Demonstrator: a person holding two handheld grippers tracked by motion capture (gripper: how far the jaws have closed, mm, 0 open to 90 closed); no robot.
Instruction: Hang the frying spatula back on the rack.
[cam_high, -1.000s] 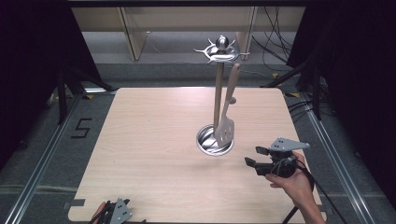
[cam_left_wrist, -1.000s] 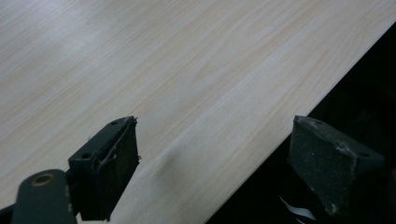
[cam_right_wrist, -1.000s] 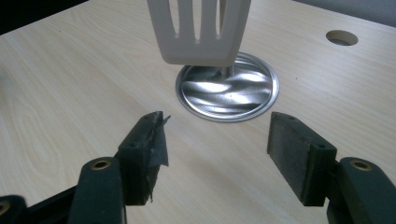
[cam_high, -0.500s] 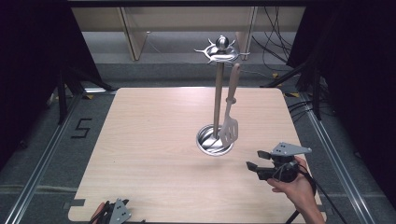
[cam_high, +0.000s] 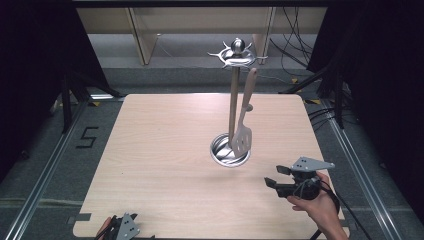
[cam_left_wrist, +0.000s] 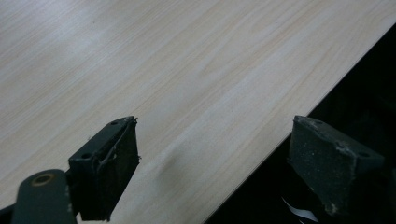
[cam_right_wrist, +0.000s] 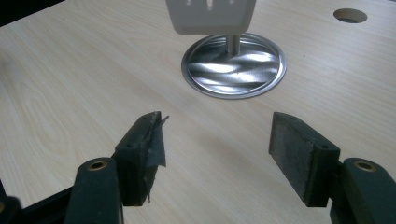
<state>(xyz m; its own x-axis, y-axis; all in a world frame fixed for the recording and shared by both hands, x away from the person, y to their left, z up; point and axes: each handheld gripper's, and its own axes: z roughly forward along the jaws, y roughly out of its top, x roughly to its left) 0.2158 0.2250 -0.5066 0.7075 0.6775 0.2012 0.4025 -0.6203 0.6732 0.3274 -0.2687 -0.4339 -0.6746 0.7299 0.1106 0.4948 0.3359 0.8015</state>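
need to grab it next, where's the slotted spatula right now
In the high view the slotted spatula hangs from the metal utensil stand right of the table's centre, its blade above the stand's round base, beyond the open right gripper.

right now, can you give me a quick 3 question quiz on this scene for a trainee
1. True or false: the spatula hangs from the utensil stand above its round metal base.
2. Multiple choice: the right gripper is (A) shut on the spatula, (B) open and empty above the table, (C) shut on the stand's pole.
3. Fill in: the left gripper has its jaws open over the table's near ____.

Key: 1 true; 2 B; 3 edge.
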